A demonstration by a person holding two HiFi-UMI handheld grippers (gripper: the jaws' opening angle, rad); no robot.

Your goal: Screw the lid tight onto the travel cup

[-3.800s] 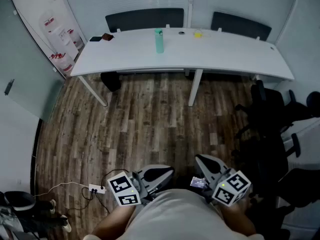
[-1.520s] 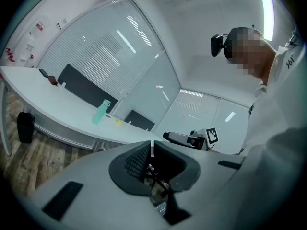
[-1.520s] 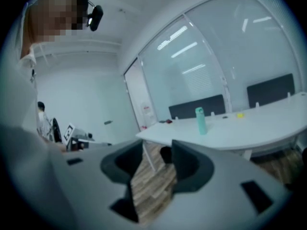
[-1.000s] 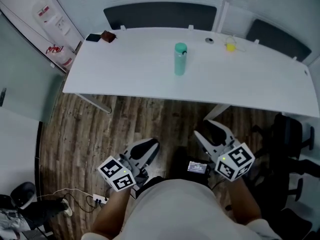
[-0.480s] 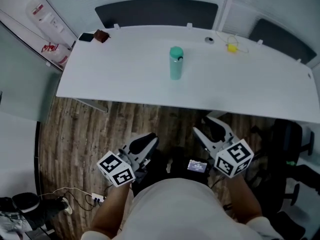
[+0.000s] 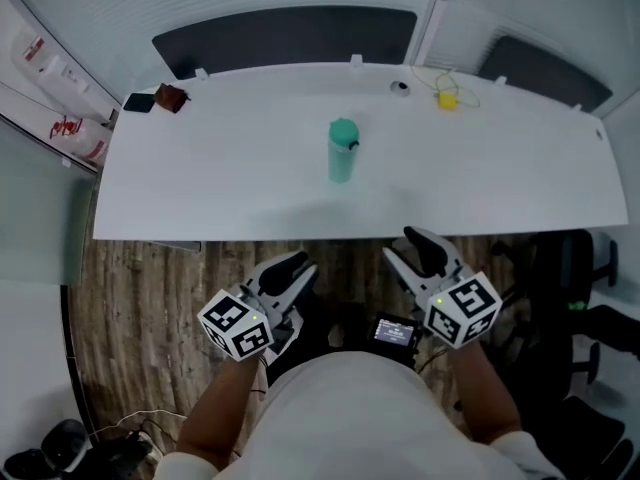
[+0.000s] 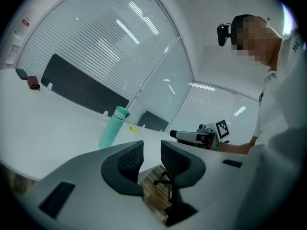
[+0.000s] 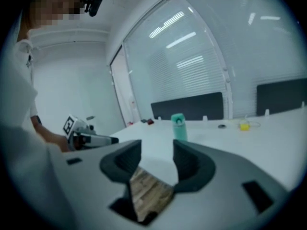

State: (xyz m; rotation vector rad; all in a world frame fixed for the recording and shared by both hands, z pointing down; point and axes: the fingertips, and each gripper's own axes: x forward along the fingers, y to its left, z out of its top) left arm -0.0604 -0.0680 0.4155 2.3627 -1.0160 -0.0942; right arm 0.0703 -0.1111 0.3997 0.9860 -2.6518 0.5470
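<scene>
A mint-green travel cup (image 6: 342,150) with its lid on top stands upright in the middle of the long white table (image 6: 220,178); it also shows in the left gripper view (image 7: 113,127) and the right gripper view (image 8: 179,126). My left gripper (image 6: 298,268) hangs just short of the table's near edge, left of the cup; its jaws have just been opening, with a narrow empty gap between them (image 7: 151,160). My right gripper (image 6: 414,251) hovers at the near edge, right of the cup, open and empty (image 8: 157,161).
A phone (image 6: 138,102) and a small brown object (image 6: 171,97) lie at the table's far left corner. A yellow item with a cord (image 6: 446,99) and a small round grommet (image 6: 400,87) sit at the far right. Dark chairs (image 6: 285,36) stand behind the table, another (image 6: 570,268) at right.
Both grippers and the camera have moved forward toward the table, so the table and cup now appear closer. The left gripper's jaws have parted a little.
</scene>
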